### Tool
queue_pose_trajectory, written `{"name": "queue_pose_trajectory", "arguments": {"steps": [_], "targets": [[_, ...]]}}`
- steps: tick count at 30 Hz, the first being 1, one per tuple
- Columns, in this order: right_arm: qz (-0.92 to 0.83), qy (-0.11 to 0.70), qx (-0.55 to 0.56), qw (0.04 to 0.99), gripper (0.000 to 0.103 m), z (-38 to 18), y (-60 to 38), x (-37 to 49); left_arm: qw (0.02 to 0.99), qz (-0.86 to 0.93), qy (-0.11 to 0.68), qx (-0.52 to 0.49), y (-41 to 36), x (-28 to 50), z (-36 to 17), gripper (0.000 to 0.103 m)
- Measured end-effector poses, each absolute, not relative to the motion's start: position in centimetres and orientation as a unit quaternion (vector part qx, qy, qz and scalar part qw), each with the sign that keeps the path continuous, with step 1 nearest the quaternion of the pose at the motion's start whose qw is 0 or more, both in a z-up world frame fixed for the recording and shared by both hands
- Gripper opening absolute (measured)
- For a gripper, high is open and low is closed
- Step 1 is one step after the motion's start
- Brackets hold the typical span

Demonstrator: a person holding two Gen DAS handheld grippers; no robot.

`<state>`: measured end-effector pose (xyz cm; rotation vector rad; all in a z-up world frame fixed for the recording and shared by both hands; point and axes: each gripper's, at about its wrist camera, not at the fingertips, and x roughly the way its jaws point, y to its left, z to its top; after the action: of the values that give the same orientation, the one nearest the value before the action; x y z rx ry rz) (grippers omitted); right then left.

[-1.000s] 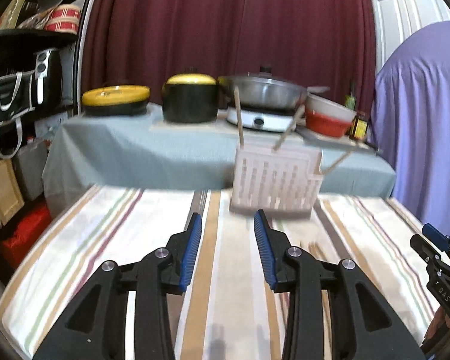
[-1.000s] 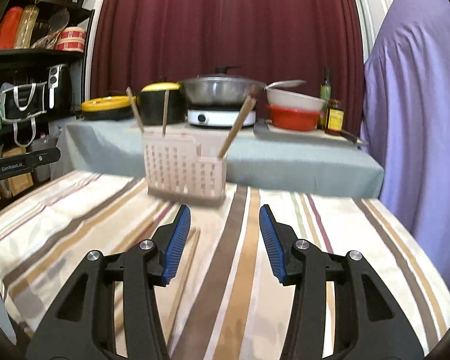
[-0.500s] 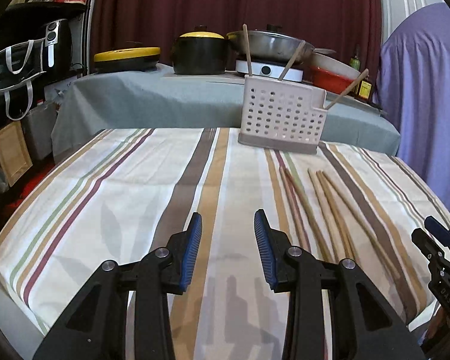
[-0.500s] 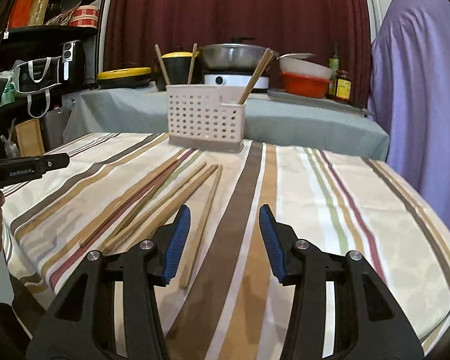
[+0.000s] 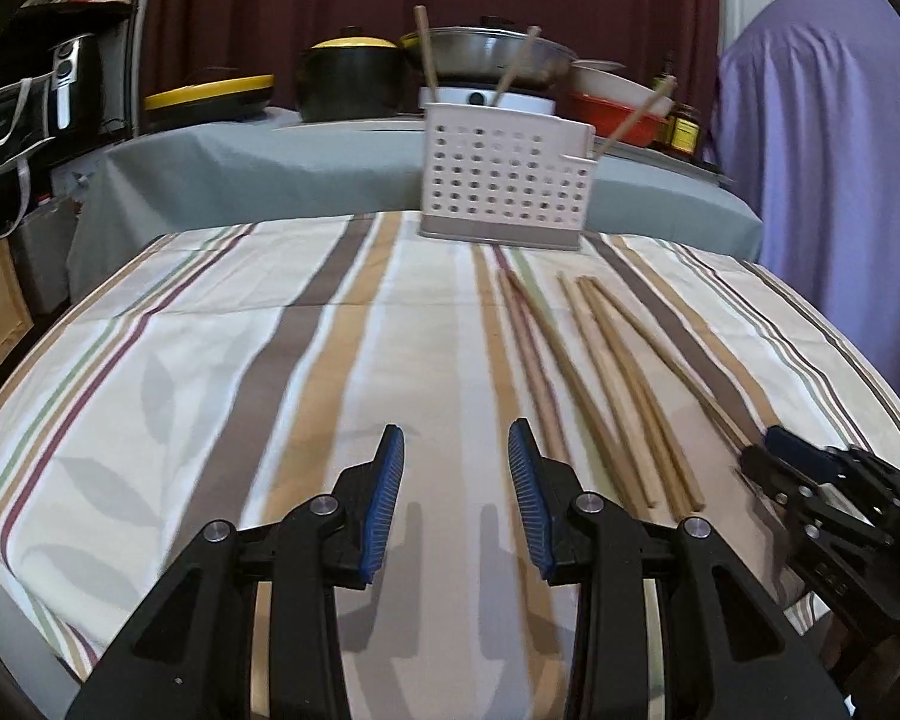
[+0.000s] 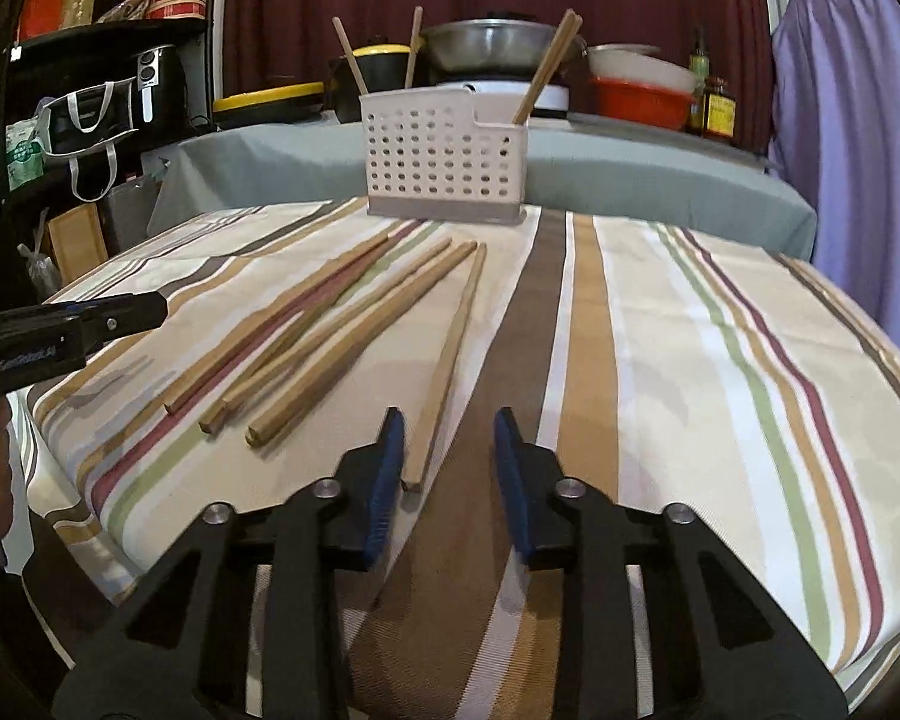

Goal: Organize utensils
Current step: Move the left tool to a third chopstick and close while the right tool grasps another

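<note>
The right hand-held gripper (image 6: 444, 450) is narrowing its jaws, grasping nothing yet; the nearest chopstick (image 6: 448, 360) is lying just ahead, its near end between the pads, long axis running toward the white holder (image 6: 444, 162). The left hand-held gripper (image 5: 455, 468), released, is hovering over bare table (image 5: 210, 360), other chopsticks (image 5: 618, 384) lying alongside.

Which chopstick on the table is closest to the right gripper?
The lone chopstick lying farthest right, apart from the bunch. Its near end sits just ahead of the right gripper, by the inner edge of its left finger. The others lie further left.
</note>
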<state>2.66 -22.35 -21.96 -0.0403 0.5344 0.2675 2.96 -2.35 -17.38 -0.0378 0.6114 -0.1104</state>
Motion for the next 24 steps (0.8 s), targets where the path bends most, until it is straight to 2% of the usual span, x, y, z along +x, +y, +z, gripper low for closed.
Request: {"name": "queue_pose_trajectory", "arguments": {"steps": [7,17,19,21,24], "targets": [[0.129,0.264,-0.013,0.956,0.015,-22.0,-22.9,2.7,0.947,-0.085,0.311,-0.004,-4.3,2.6,-18.2,0.037],[0.128,0.264,-0.012,0.956,0.012,-22.0,-23.1,2.8,0.939,-0.098,0.33,0.017,-5.5,2.8,-19.3,0.036],[0.128,0.264,-0.012,0.956,0.011,-22.0,-23.1,2.8,0.939,-0.097,0.329,0.017,-5.4,2.7,-19.4,0.032],[0.128,0.264,-0.012,0.956,0.008,-22.0,-23.1,2.9,0.939,-0.098,0.329,0.012,-5.2,2.7,-19.4,0.023],[0.128,0.264,-0.012,0.956,0.007,-22.0,-23.1,2.8,0.939,-0.098,0.33,0.006,-5.0,2.8,-19.3,0.015]]}}
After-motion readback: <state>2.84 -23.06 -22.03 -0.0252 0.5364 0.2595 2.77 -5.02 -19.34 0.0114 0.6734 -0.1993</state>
